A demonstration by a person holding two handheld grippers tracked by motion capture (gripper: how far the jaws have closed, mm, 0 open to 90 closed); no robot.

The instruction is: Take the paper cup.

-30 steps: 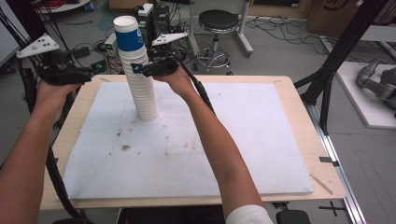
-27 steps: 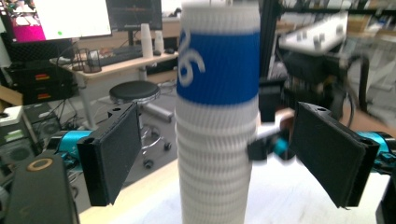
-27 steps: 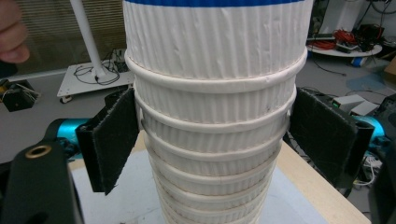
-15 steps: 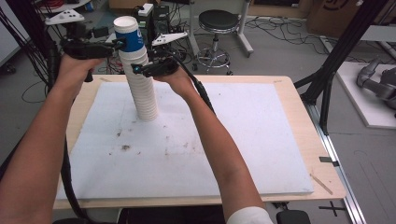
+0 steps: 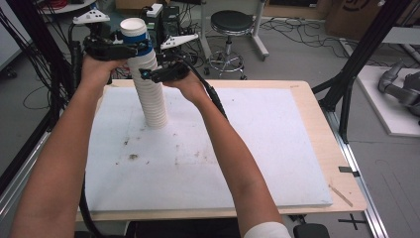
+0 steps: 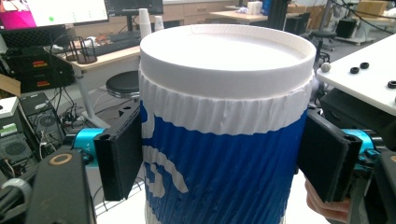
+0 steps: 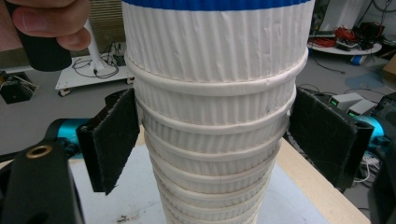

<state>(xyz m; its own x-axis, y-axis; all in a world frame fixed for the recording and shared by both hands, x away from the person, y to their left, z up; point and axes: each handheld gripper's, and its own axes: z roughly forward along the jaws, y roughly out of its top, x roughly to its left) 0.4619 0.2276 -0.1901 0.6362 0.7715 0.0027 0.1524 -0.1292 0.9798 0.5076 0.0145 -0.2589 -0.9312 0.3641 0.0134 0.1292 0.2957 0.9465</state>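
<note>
tall stack of white ribbed paper cups (image 5: 154,101) standing upright on the white sheet (image 5: 277,148) of a wooden table (image 5: 341,173), toward its far left part. topmost cup (image 5: 134,33) with a blue band and a white rim, seated in the stack.

left gripper (image 5: 126,49) held level at the top cup, reaching in from the left. in the left gripper view, black pads (image 6: 122,156) flanking the blue-and-white cup (image 6: 224,144), one on each side of the blue band, just below the rim; left pad pressed against the wall, right pad at the wall's edge; closed around the cup, though firm contact on the right side hard to tell.

right gripper (image 5: 148,74) lower down, at the white cups just under the top one, coming in from the right. in the right gripper view, fuzzy black pads (image 7: 114,140) either side of the stacked rims (image 7: 212,140); left pad touching the rims, right pad right at them; clasped on the stack a few rims below the blue band.

hand (image 7: 44,21) of the other arm seen in the upper left corner of the right gripper view, wrapped round a black handle.

brown specks and stains on the sheet (image 5: 132,156) in front of the stack. round black stool (image 5: 230,22) on the floor beyond the table.
</note>
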